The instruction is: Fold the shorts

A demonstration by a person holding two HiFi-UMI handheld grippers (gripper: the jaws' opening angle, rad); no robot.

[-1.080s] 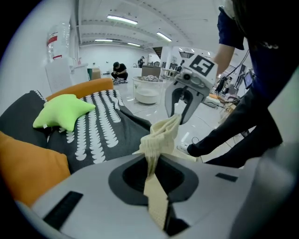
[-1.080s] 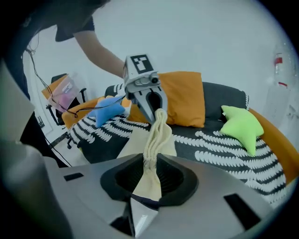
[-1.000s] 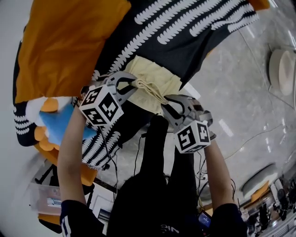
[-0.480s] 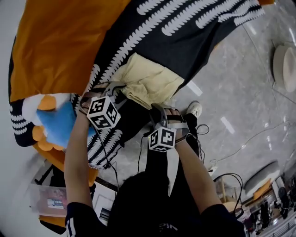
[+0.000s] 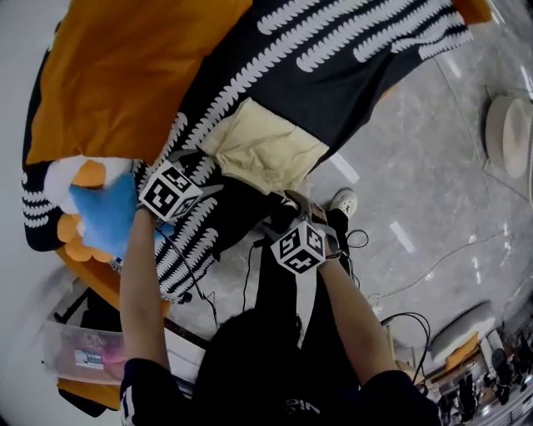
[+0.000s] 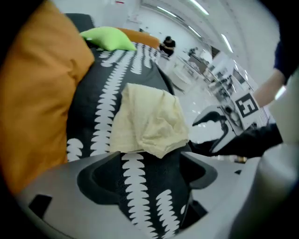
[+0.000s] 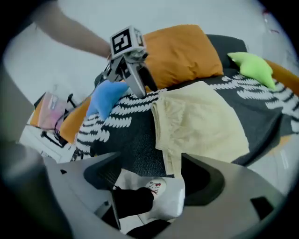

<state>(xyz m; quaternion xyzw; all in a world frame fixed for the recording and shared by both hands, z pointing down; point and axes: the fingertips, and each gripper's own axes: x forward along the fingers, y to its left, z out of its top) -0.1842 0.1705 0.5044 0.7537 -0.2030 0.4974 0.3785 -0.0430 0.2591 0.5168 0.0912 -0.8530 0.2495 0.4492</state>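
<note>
Both left claw [image 6: 147, 172] and right claw [image 7: 147, 179] just opened, empty, beside folded shorts [image 5: 262, 150].

Floor [image 5: 433, 166]: grey, glossy, streaked with reflected light. Cables [image 5: 408, 316] trail over it, and a white round object [image 5: 508, 125] sits at the right edge. Black cover [image 5: 333, 75] with white leaf rows. Orange pillow [image 5: 125, 83] lies on it, blue cushion [image 5: 104, 212] at the near end, green cushion [image 6: 110, 37] at the far end. Ceiling strip lights [image 6: 205, 8] lit. Clear plastic box [image 5: 83, 354] low at left.
</note>
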